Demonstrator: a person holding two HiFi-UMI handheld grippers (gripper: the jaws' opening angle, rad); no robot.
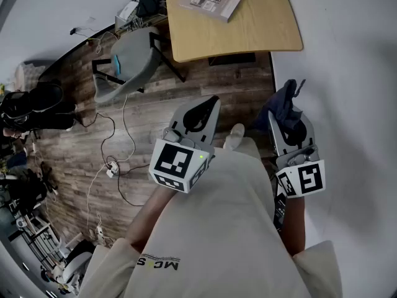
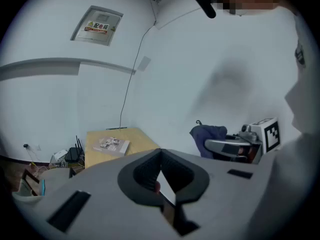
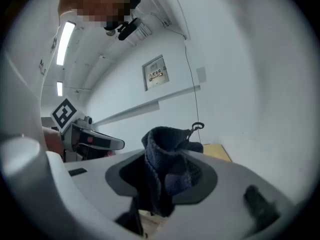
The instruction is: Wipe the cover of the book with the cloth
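We have not yet begun wiping: our right gripper (image 1: 287,124) holds its jaws clamped on the dark blue cloth (image 1: 283,106), our left gripper (image 1: 207,108) has jaws together, empty, and the book (image 1: 211,0) lies untouched on the wooden table (image 1: 263,33), nearer its left edge.

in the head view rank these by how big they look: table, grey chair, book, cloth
1. wooden table
2. grey chair
3. book and dark cloth: these look about alike, and the cloth sits nearer the camera, so I won't rank them.
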